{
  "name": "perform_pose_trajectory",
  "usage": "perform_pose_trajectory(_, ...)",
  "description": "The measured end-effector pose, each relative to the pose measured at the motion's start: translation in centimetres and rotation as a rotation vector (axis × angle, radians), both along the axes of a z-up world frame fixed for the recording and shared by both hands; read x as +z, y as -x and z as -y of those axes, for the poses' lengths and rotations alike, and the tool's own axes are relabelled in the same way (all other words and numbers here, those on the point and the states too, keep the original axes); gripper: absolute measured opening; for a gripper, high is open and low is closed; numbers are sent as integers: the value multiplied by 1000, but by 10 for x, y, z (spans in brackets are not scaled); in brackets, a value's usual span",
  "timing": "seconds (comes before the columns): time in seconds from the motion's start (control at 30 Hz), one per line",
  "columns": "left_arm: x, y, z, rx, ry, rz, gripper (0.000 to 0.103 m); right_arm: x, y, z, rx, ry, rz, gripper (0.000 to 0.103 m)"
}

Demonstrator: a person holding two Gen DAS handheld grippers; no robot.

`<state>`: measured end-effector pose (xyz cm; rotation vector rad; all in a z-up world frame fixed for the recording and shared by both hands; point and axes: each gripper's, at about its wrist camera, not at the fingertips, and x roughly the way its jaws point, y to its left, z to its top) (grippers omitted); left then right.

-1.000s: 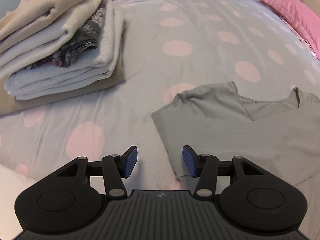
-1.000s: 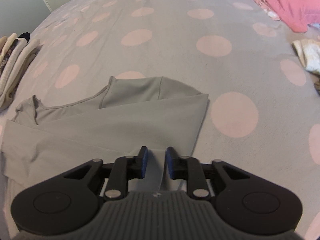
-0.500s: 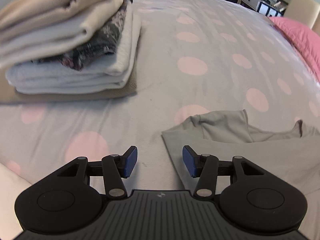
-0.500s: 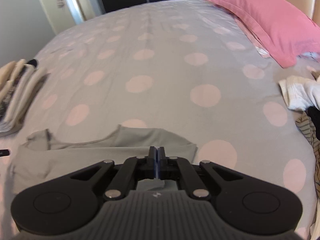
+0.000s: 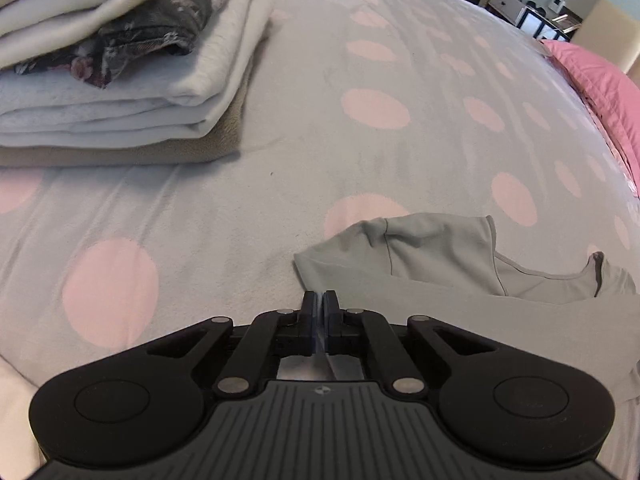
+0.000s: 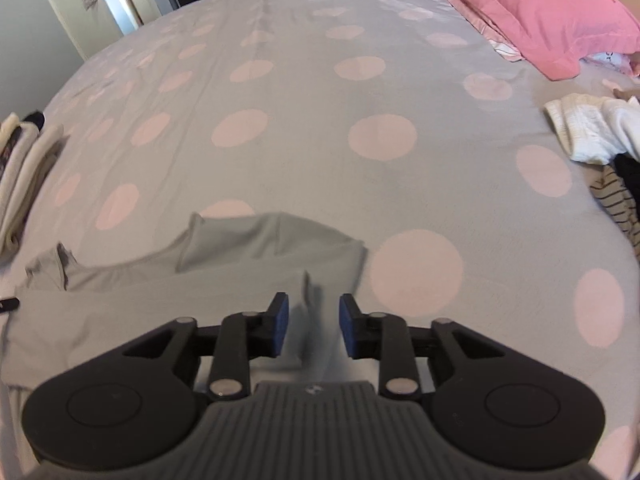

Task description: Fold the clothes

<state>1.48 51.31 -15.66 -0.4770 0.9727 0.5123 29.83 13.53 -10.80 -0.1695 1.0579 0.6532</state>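
At far left I see a stack of folded clothes [image 5: 120,64] on the bed [image 5: 360,168]. My left gripper [image 5: 319,312] is pinched tight on the grey top's [image 5: 440,252] near edge. That top lies partly folded mid-bed; my right gripper [image 6: 313,326] hovers wide over its fold, holding nothing, with unfolded clothes [image 6: 600,136] waiting at right.

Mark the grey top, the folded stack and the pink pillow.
grey top [image 5: 436,248]: left wrist view, folded sleeve panel.
folded stack [image 5: 132,116]: left wrist view, lower white layers.
pink pillow [image 6: 532,8]: right wrist view, top face.
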Motion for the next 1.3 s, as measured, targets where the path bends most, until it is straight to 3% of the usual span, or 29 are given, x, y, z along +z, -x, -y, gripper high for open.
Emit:
perform_pose_trajectory(0.1, 3, -5, 2, -18, -53, -11, 1, 0, 2, 9, 2, 7, -9, 32)
perform_pose_trajectory(0.33, 8, -4, 6, -20, -94, -77, 4, -8, 11, 21, 10, 9, -56, 33)
perform_pose_trajectory(0.47, 23, 23, 11, -66, -80, -58, 17, -9, 17, 18, 29, -14, -50, 33)
perform_pose_trajectory(0.57, 32, 40, 30, -171, -78, -64, 24, -10, 16, 13, 48, -37, -46, 33)
perform_pose_trajectory(0.67, 33, 52, 52, -267, -98, -85, 44, -11, 15, 8, 68, -60, -41, 33)
perform_pose_trajectory(0.7, 32, 55, 59, -287, -99, -89, 45, -11, 14, 6, 74, -67, -40, 33)
perform_pose_trajectory(0.77, 25, 56, 67, -297, -91, -95, 45, -11, 14, 3, 88, -83, -37, 27)
perform_pose_trajectory(0.8, 22, 56, 69, -295, -86, -98, 45, -12, 13, 1, 94, -91, -35, 11)
perform_pose_trajectory(0.83, 20, 56, 71, -286, -81, -98, 45, -12, 13, -1, 101, -98, -34, 6)
perform_pose_trajectory(1.03, 14, 50, 79, -265, -74, -98, 45, -14, 6, -32, 104, -78, 27, 6)
perform_pose_trajectory(1.27, 10, 43, 83, -253, -69, -98, 45, -24, -1, -59, 93, -31, 18, 14)
perform_pose_trajectory(1.3, 10, 43, 83, -253, -68, -96, 45, -20, 0, -57, 98, -28, 24, 26)
